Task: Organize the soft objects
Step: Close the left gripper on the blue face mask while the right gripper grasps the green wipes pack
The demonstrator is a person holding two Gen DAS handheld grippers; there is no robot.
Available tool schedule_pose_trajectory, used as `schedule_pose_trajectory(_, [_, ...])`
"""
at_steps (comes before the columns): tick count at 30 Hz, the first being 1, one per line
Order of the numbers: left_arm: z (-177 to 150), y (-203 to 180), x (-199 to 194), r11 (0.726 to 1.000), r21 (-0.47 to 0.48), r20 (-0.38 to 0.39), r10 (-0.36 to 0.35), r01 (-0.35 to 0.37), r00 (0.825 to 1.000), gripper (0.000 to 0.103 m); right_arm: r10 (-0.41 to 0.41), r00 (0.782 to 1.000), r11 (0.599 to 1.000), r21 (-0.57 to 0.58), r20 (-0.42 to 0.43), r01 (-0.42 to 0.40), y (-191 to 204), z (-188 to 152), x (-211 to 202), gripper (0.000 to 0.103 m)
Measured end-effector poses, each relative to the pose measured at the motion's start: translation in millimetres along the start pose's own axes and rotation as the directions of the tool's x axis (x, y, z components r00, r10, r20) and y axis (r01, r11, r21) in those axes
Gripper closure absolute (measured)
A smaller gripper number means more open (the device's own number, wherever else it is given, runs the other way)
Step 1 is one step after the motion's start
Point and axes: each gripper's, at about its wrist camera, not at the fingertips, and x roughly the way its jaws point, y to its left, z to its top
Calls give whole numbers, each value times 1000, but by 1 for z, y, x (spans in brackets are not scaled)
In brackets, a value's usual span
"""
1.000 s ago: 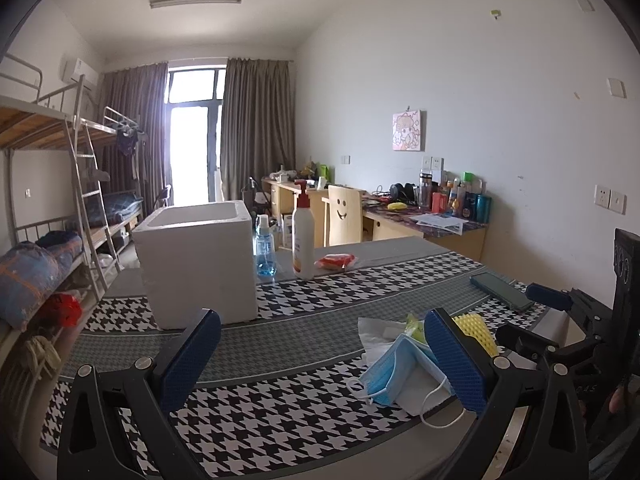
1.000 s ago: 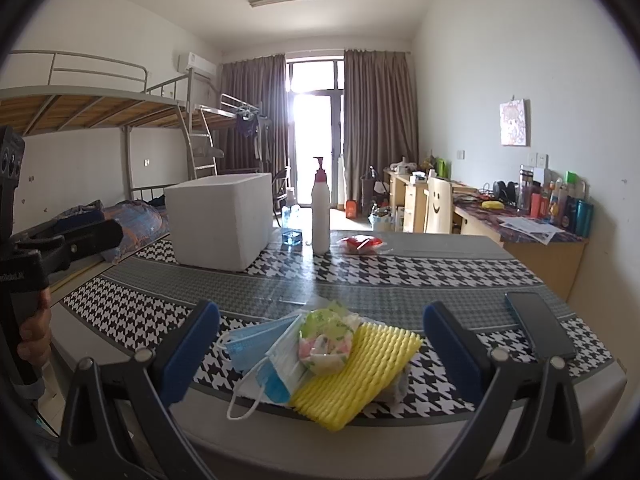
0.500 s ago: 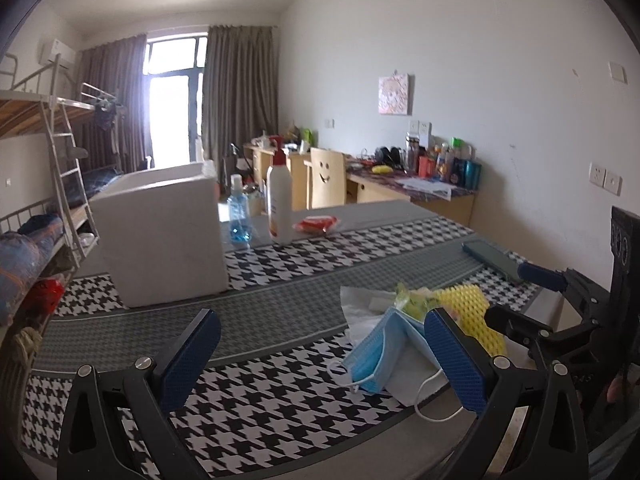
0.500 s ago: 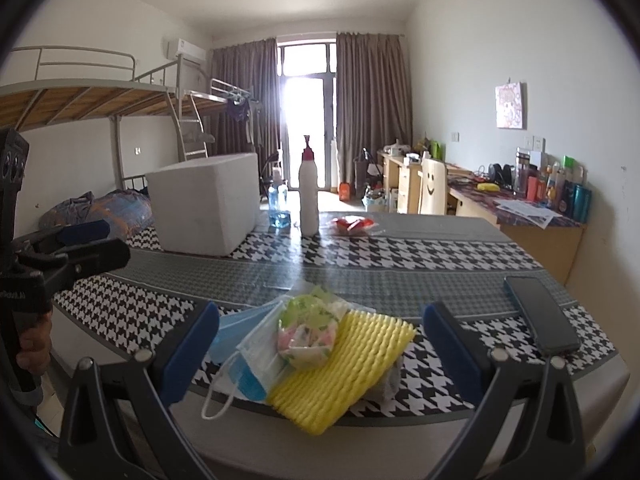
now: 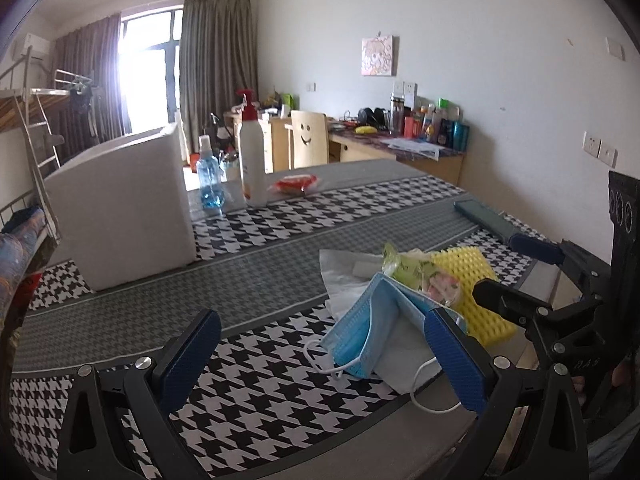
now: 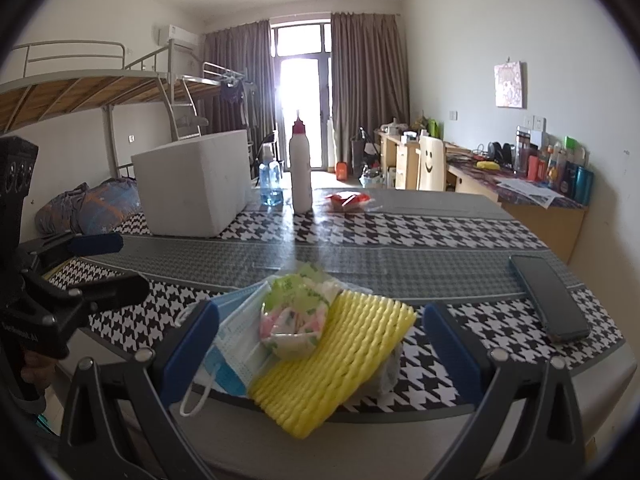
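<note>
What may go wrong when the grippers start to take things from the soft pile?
1. The yellow foam net sleeve overhangs the table edge, so a nudge may drop it.
2. The blue face mask has loose ear loops that may snag and drag the floral packet lying on it.

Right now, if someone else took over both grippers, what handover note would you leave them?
Left gripper: jaws open, empty, low over the table's near edge, just left of the pile.
Right gripper: jaws open, empty, straddling the pile without gripping it.
Pile at the near edge: blue face masks, flowered packet on top, yellow foam sleeve, white tissue beneath.
White foam box stands at the far left, apart from the pile; whether it is the destination is not shown.
Phone lies to the right, not soft.
Done: nothing picked up yet.
Left: all soft items.
</note>
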Motion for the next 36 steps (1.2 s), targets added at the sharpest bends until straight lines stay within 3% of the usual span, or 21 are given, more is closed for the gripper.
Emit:
schedule_pose_trajectory(15, [-3, -1, 40, 999, 15, -102, -36, 38, 994, 9, 32, 997, 999, 11, -68, -31, -5, 4, 20, 7])
schedule_pose_trajectory(23, [-5, -6, 52, 994, 35, -150, -93, 99, 984, 24, 67, 991, 998, 15, -115, -66, -4, 6, 30, 22])
schedule_pose_trajectory(36, [-6, -12, 67, 989, 56, -189, -124, 137, 974, 43, 128, 973, 992, 33, -191, -124, 0, -1, 39, 54])
